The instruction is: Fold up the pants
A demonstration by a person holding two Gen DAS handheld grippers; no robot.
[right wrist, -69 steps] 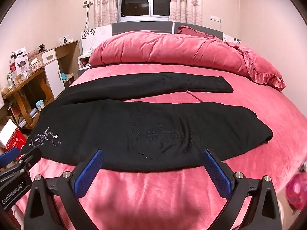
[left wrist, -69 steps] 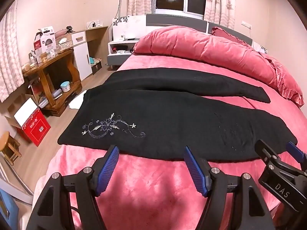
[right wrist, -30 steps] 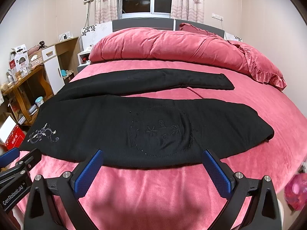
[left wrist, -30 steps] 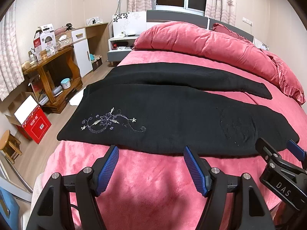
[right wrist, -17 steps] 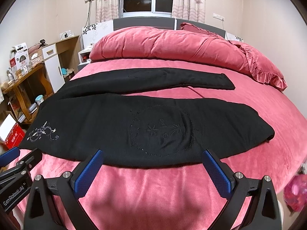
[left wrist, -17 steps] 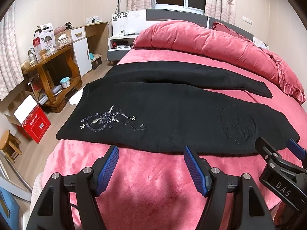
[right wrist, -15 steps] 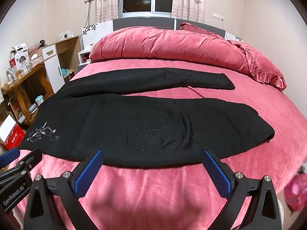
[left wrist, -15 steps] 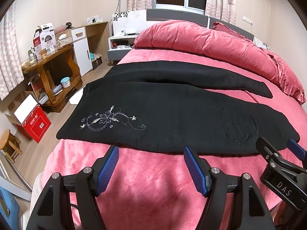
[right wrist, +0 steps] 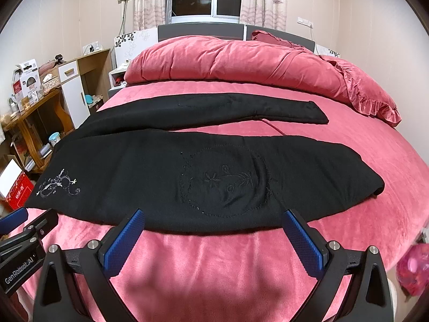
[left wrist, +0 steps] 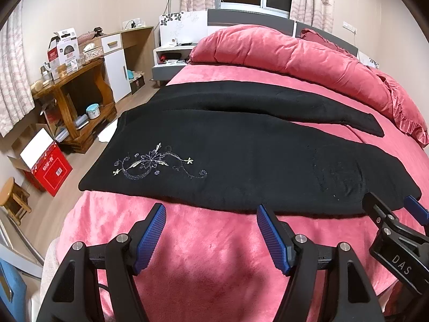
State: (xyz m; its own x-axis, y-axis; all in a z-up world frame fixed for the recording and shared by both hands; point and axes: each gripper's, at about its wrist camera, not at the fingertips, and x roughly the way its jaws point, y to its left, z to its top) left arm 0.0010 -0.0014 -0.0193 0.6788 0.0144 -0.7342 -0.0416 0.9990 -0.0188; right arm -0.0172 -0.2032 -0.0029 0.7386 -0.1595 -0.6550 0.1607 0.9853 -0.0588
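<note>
Both views sit slightly nearer the pants than earlier; left gripper and right gripper hover wide, empty, over the bed's near edge.

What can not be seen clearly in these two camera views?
- Left wrist view: the right gripper is cut off by the edge.
- Right wrist view: the pink object is blurred, at the edge.
- Both views: the pants hide their own underside.

Black pants, spread flat and unfolded; waist at 9 o'clock, legs diverging toward 3 o'clock; silver floral embroidery near waist.
</note>
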